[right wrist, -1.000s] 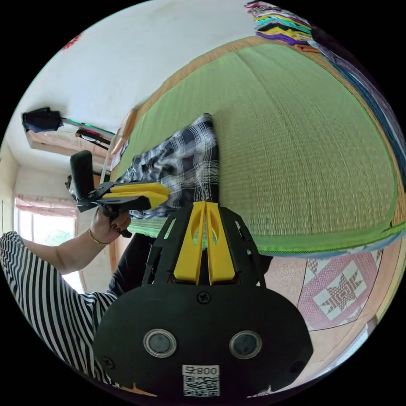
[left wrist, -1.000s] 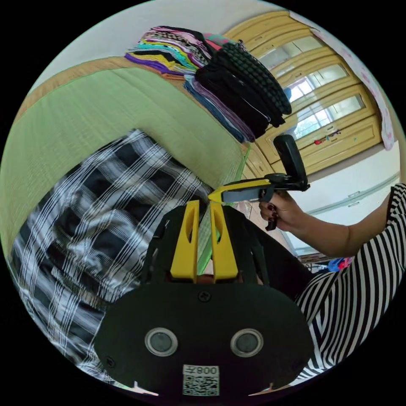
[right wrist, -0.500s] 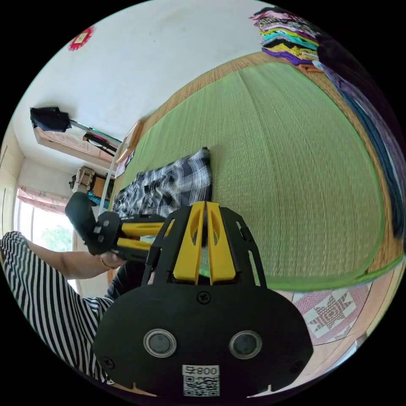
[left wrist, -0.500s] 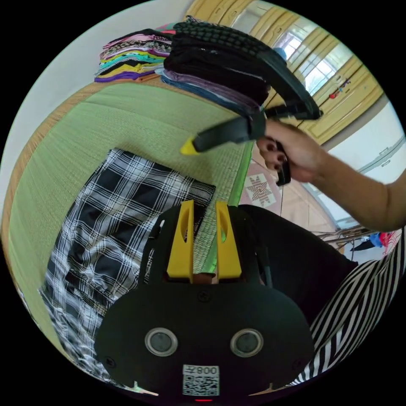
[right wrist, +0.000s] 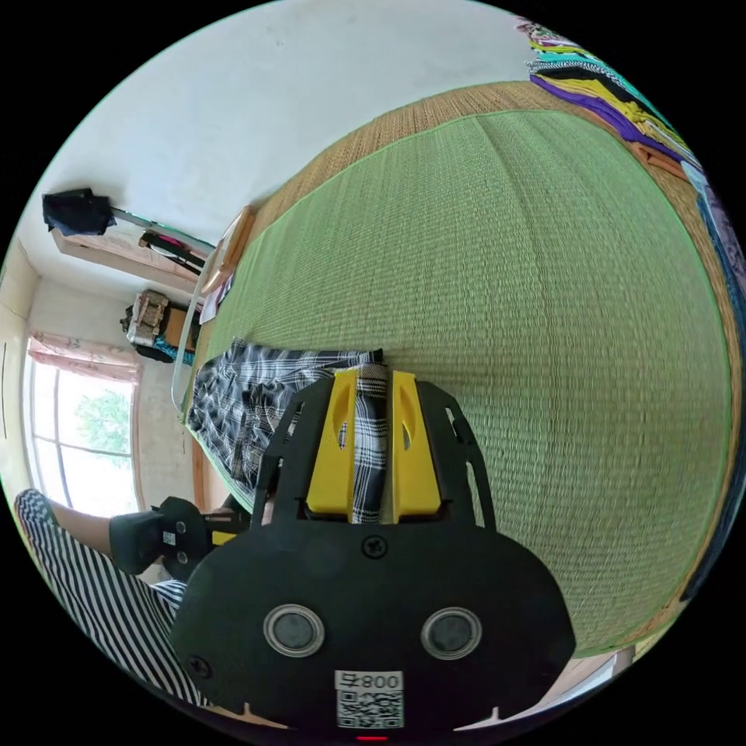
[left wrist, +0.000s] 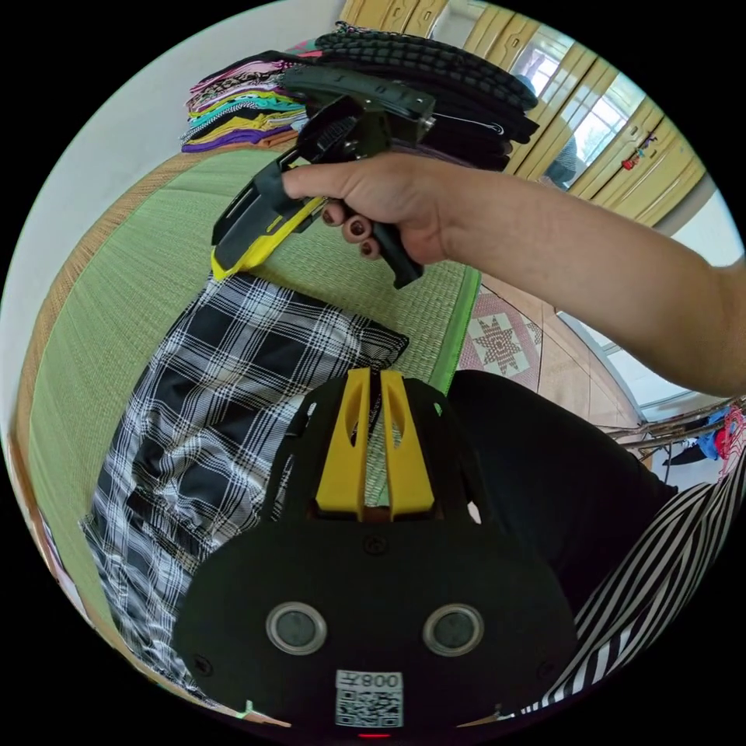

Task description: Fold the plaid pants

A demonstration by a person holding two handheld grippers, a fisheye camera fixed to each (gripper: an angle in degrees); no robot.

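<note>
1. Right gripper (right wrist: 371,382) now swung across to the far hem of the plaid pants (left wrist: 225,373). Half a second ago hung above the green mat (right wrist: 505,311) with jaws together. Jaws now apart, a strip of plaid showing between them, tips at the hem's edge. Cannot tell that they press the cloth yet.
2. Left gripper (left wrist: 371,379) narrowed from a clear gap to jaws nearly together. Tips sit at the near hem corner, about 12 o'clock from its own body. Cannot tell whether any cloth is caught.
3. Pants lying flat on the mat, running from the 7 o'clock edge of the left gripper view up toward centre. Cloth spread out, no longer bunched as a second ago.
4. Reads as lining up one gripper on each hem corner, ready to lift the leg end and carry it toward the waist. No fold visible yet, so early in the task.
5. Around: a bright stack of folded clothes (left wrist: 241,116) at 11 o'clock in the left gripper view, a dark stack (left wrist: 435,74) at 12 o'clock beside it, yellow cupboard doors (left wrist: 598,132) at 1 o'clock.
6. Both stacks well apart from the pants, with bare mat between. Nothing lying in the fold's path. The hand (left wrist: 388,202) and forearm on the right gripper cross above the hem, hiding part of the mat beyond.
</note>
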